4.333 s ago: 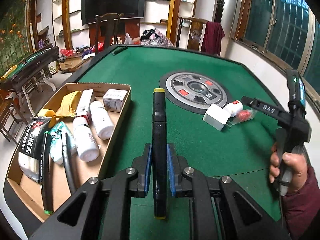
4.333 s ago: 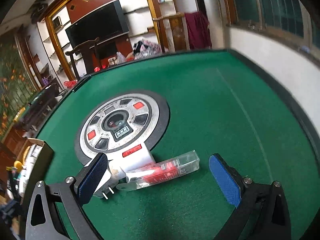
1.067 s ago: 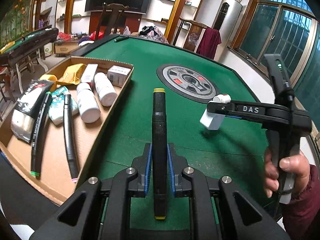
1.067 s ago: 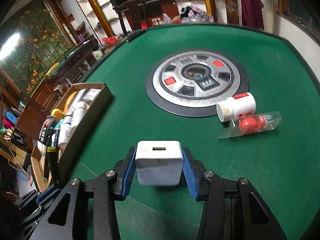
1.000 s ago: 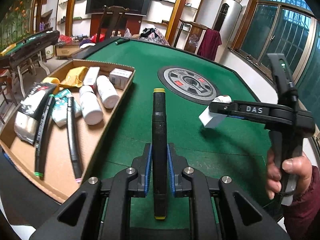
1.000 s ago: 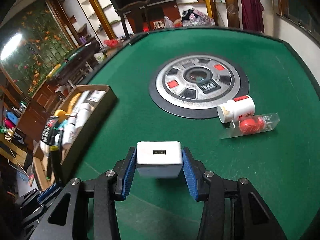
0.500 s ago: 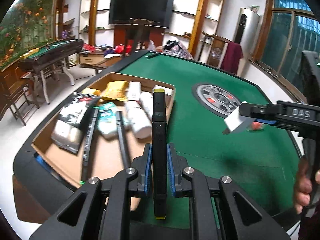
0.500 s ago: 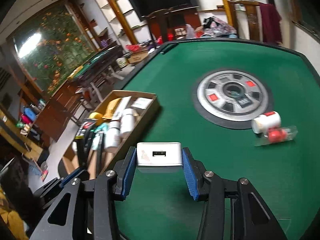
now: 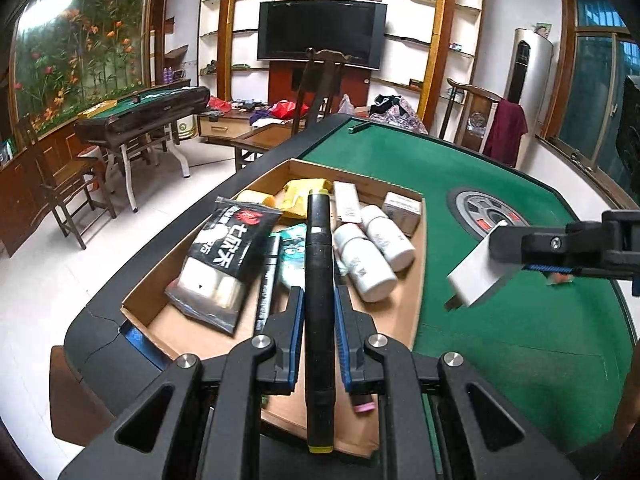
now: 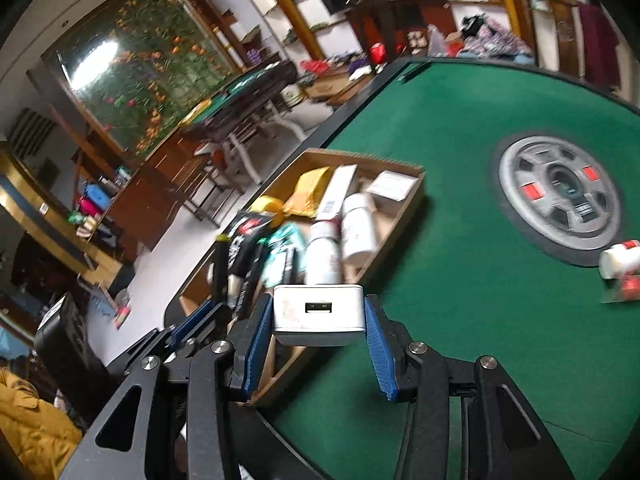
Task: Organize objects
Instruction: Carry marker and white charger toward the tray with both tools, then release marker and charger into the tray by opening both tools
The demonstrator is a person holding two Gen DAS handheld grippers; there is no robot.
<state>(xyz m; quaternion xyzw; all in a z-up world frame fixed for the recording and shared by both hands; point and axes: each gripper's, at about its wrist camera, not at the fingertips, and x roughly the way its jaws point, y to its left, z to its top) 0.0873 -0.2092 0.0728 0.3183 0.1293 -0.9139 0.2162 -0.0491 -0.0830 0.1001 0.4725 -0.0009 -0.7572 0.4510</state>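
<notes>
My left gripper [image 9: 318, 336] is shut on a black marker with yellow ends [image 9: 319, 280] and holds it above the cardboard box [image 9: 416, 280]. My right gripper [image 10: 318, 344] is shut on a white USB charger [image 10: 319, 314] and holds it over the box's near right edge; the charger also shows in the left wrist view [image 9: 476, 276]. The box [image 10: 404, 200] holds two white bottles [image 9: 374, 248], a black packet [image 9: 224, 256], yellow items, small cartons and markers. A white bottle [image 10: 618, 260] and a clear tube with red balls [image 10: 624, 286] lie on the green felt.
The box sits at the left edge of the green table [image 9: 500, 320], which has a round grey control panel [image 10: 560, 192] in its middle. Chairs, a second green table [image 9: 144, 108] and shelves stand beyond the table's left side.
Both grippers have moved left toward the box with their objects still held. The marker now hangs over the box, and the charger has come near the box's right wall.
</notes>
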